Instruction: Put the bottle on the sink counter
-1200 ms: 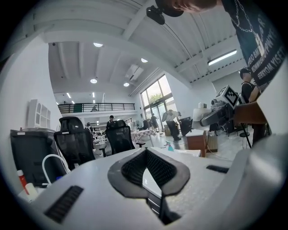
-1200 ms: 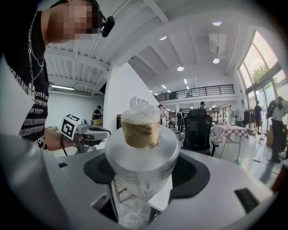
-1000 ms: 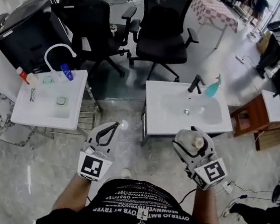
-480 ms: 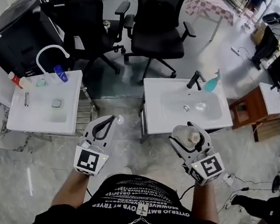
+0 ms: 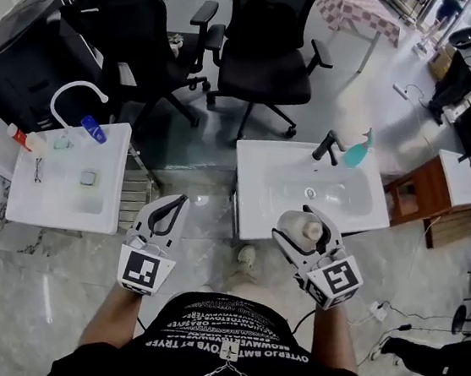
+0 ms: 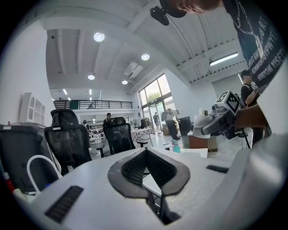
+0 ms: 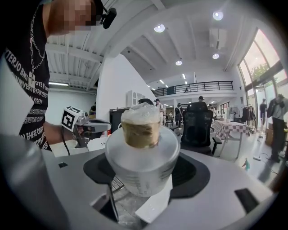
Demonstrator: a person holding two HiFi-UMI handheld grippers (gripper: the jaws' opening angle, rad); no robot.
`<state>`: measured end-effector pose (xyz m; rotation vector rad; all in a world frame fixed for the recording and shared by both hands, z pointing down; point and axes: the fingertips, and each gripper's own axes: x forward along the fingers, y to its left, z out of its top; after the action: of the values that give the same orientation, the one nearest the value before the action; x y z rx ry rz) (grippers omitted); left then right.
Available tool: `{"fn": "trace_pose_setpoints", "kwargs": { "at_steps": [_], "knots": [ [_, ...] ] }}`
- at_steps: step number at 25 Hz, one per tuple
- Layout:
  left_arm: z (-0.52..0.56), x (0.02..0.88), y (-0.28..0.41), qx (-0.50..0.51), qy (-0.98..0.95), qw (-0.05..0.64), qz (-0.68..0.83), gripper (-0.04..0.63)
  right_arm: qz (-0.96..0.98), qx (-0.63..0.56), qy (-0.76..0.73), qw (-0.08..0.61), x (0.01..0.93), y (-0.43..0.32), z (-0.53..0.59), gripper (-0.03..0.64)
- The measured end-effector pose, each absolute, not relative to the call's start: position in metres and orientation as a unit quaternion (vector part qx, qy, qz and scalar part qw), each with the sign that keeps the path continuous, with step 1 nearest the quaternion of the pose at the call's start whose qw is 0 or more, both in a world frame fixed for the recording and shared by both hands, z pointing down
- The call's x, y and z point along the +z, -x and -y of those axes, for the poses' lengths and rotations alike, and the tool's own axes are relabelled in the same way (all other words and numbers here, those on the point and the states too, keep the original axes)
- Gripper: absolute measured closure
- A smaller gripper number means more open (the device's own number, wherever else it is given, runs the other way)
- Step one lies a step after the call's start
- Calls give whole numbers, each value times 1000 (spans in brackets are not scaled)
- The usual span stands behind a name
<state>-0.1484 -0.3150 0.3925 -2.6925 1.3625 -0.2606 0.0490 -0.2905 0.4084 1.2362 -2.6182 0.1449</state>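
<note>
We stand on a glossy stone floor in an open office, with black chairs at the far side. A white sink counter with a faucet lies ahead, and a second sink sits to the left. Since half a second ago the counter has drawn nearer, and the bottle now shows over its near edge. Our right gripper clamps the bottle, which is cap up with its long axis near upright. Our left gripper has its jaws together on nothing.
</note>
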Motion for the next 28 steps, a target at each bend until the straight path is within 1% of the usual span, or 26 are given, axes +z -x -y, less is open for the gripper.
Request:
{"fn": "trace_pose_setpoints", "kwargs": {
  "at_steps": [4,10,15,22,28],
  "knots": [
    [346,390,137,-82,884,63,-456,589,898,53,-419,126,416,-60,325,281],
    [386,398,124,-76,878,45,-470,589,893,57,-416,160,419,-74,377,281],
    [407,411,108,-80,878,39,-470,589,902,56,-402,150,434,-83,411,281],
    [424,433,106,-95,871,22,-481,589,908,84,-373,169,488,-70,450,281],
    [428,456,107,-125,867,9,-483,589,910,128,-346,190,561,-55,464,281]
  ]
}}
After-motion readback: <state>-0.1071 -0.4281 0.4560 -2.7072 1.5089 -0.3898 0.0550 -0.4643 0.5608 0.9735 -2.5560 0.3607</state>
